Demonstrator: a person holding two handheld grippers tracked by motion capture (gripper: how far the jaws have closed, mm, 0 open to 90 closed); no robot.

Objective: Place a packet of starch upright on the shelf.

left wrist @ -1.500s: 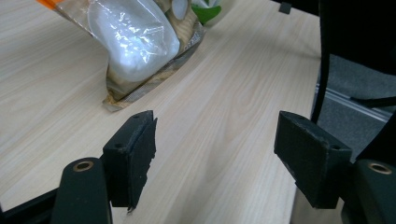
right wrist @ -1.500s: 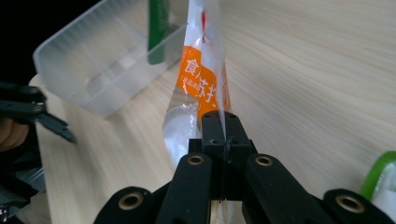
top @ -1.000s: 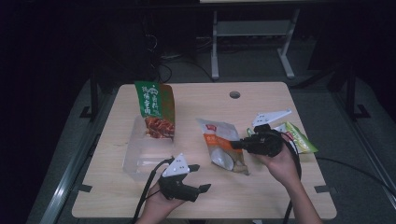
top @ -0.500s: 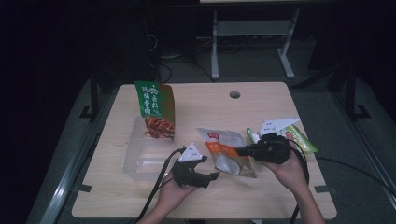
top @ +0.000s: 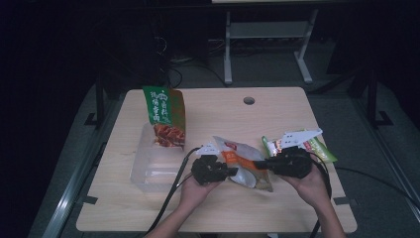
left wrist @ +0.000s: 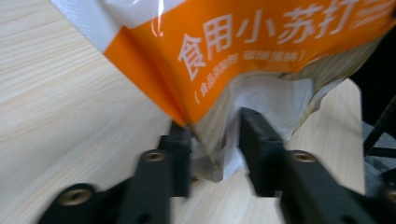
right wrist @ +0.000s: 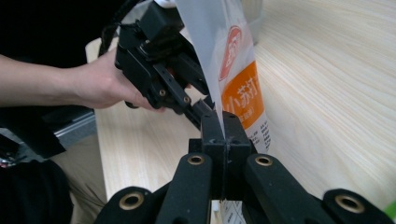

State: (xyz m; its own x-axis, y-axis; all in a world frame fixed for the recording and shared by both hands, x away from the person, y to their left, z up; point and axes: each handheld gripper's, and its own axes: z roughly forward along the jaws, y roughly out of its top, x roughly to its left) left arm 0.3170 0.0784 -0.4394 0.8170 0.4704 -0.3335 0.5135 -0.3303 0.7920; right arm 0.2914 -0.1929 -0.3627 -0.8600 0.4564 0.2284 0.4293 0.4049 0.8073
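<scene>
An orange-and-white pouch (top: 236,157) with white lettering is held up off the wooden table (top: 277,114) between both hands. My right gripper (top: 258,166) is shut on the pouch's right edge; in the right gripper view its jaws (right wrist: 225,133) meet flat on the thin seam of the pouch (right wrist: 239,93). My left gripper (top: 232,171) comes in from the left. Its jaws have just been closing, and in the left gripper view (left wrist: 215,140) they stand either side of the pouch's (left wrist: 243,51) crumpled clear lower corner, pressing on it. The left gripper (right wrist: 205,105) also shows in the right gripper view.
A green-and-red snack bag (top: 163,111) stands upright at the back of a clear plastic box (top: 148,171) left of centre. A green packet (top: 322,148) lies behind the right hand. A cable hole (top: 248,100) sits near the table's far edge.
The left hand has moved right, up to the pouch, and its jaws have closed around the pouch's lower corner. The right gripper has kept its hold, shifting the pouch slightly left.
</scene>
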